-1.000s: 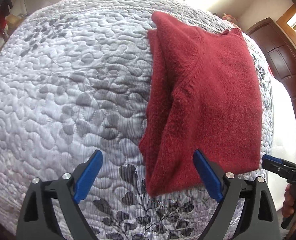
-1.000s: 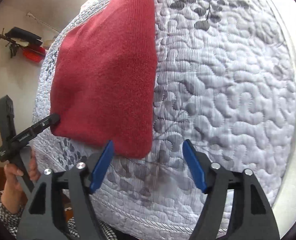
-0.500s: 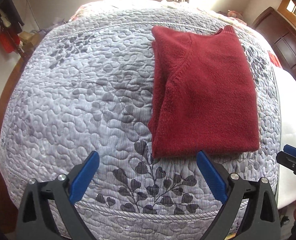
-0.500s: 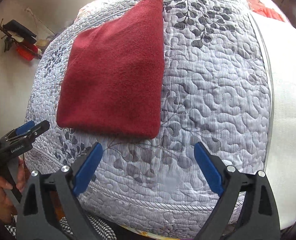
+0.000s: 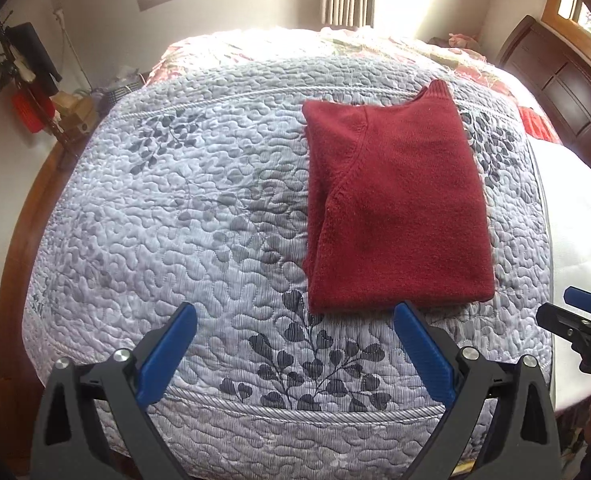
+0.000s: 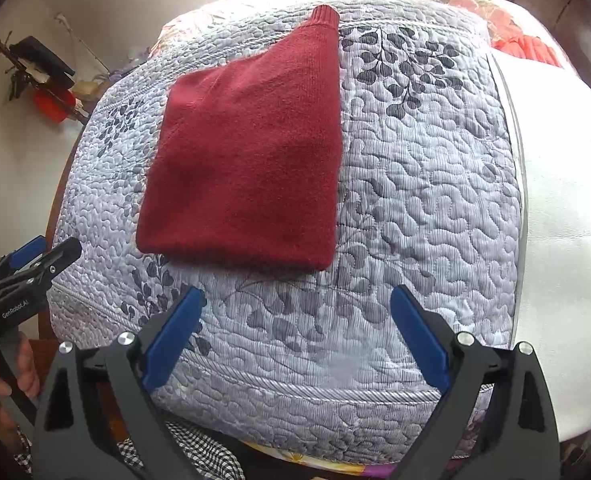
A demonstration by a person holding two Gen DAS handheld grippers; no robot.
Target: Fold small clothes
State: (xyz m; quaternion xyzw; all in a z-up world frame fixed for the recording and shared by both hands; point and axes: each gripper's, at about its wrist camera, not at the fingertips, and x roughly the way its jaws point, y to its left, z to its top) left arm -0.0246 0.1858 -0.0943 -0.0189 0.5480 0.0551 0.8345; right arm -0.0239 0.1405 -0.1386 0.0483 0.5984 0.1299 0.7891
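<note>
Both my grippers, left [image 5: 295, 344] and right [image 6: 295, 332], hold jaws apart; only the left wrist view shows the folded red sweater's [image 5: 399, 208] layered edge.

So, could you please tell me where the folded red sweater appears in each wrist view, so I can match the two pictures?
Left wrist view: the red sweater lies right of centre on the quilt, beyond the open left gripper.
Right wrist view: the red sweater lies left of centre, beyond the open right gripper.
Shared landmark: the dark leaf print on the quilt beside the sweater's near hem.
</note>
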